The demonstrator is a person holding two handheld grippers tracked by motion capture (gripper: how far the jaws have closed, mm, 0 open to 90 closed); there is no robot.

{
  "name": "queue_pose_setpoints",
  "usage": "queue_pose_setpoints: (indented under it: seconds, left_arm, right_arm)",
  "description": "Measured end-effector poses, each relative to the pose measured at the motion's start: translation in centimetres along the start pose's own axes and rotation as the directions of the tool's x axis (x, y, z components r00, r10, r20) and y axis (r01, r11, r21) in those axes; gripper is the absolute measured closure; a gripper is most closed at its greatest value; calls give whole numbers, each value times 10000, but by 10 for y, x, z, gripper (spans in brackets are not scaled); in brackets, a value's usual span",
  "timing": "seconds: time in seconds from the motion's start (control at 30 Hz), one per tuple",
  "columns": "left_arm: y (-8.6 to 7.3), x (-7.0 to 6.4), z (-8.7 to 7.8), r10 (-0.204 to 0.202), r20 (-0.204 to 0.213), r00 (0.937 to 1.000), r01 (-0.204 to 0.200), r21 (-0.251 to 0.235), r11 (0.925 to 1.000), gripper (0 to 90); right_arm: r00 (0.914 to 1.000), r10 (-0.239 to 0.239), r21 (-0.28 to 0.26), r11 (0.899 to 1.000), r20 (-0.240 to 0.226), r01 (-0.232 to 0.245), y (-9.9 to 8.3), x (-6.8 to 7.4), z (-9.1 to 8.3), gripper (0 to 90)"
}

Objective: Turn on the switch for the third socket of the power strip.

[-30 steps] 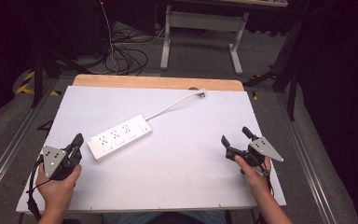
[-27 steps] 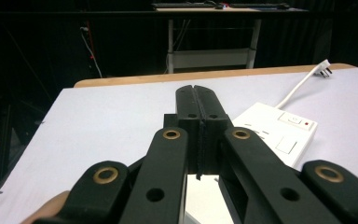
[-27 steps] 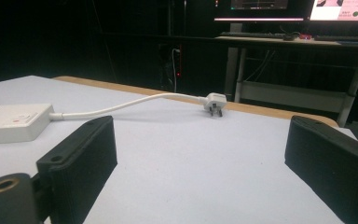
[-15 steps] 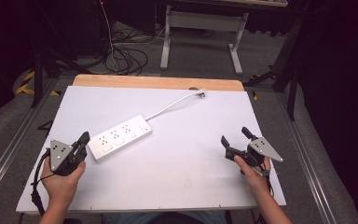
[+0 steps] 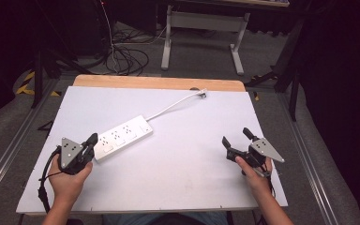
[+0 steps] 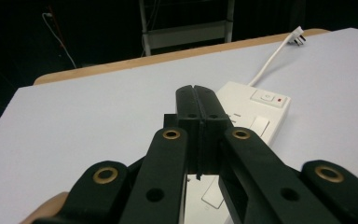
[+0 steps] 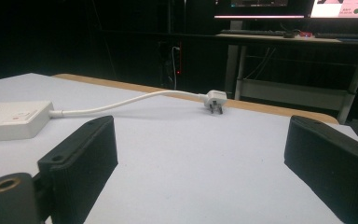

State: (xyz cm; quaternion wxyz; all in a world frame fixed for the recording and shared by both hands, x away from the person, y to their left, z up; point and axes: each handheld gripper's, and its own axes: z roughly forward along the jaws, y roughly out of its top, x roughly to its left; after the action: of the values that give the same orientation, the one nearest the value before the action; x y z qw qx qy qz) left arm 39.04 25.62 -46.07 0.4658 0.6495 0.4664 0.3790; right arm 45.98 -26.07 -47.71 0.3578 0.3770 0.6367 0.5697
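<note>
Two grippers flank a white power strip (image 5: 123, 136) lying diagonally on the white table (image 5: 178, 187). High view: the left gripper (image 5: 92, 140), jaws pressed together, sits just beside the strip's near end; the right gripper (image 5: 235, 140) rests well apart, jaws spread. Risk: closed tips could shove the strip askew and drag its cord (image 5: 173, 107). Against the earlier frames, the left gripper has advanced toward the strip; the right is unchanged. Left gripper view: shut jaws overlap the strip (image 6: 261, 105) near its switch. Right gripper view: spread jaws frame the plug (image 7: 216, 100) by the far edge.
</note>
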Motion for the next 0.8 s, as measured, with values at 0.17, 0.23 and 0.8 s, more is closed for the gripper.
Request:
queue_pose_setpoints:
  seconds: [0.17,0.23,0.8]
  left_arm:
    - [0,-3,4,260,215,9994,-268,400,9988,899]
    - [0,-5,6,295,372,9989,-321,731,9968,899]
    - [-6,-16,31,932,1274,9875,-1265,2853,9500,899]
  right_arm:
    - [10000,-23,6,10000,33,23,0,0,0,98]
    - [10000,-25,7,10000,45,25,0,0,-1,98]
    - [10000,-17,27,10000,41,17,0,0,0,100]
